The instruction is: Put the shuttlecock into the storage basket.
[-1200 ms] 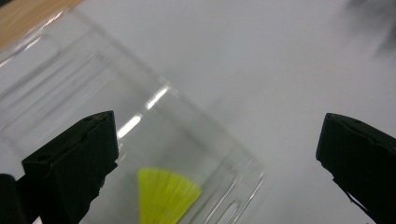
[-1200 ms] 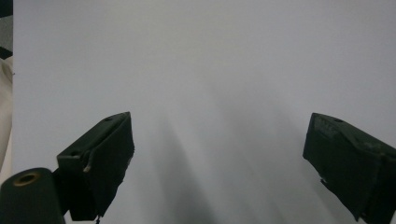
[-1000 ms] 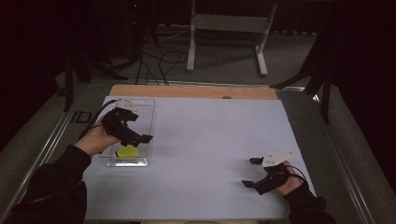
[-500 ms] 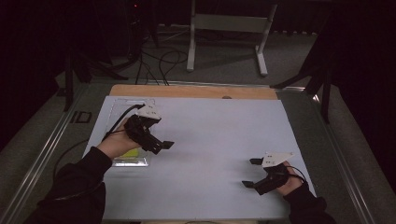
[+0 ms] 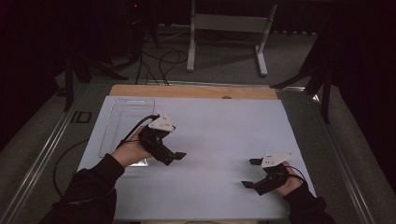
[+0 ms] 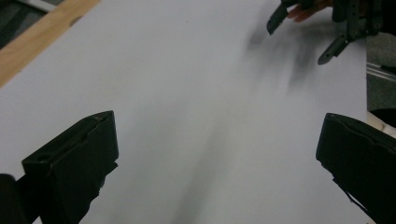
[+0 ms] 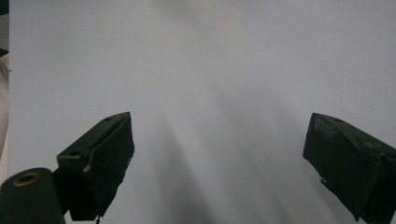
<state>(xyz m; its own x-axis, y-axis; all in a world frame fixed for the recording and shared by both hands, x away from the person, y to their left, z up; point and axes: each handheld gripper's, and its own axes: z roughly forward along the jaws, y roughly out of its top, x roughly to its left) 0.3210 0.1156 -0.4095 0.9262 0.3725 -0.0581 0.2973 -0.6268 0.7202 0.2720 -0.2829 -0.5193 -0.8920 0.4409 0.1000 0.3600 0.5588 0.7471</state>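
Left gripper (image 5: pixel 175 157) beside clear tray (image 5: pixel 122 116) — jaws apart, empty.

The room lay dim, its far side almost black. A grey carpeted floor (image 5: pixel 224 70) stretched beyond the table (image 5: pixel 224 121), whose white top showed a wooden strip at its far edge. A white metal stand (image 5: pixel 229 28) stood behind it, and black cables (image 5: pixel 161 58) sprawled across the floor.
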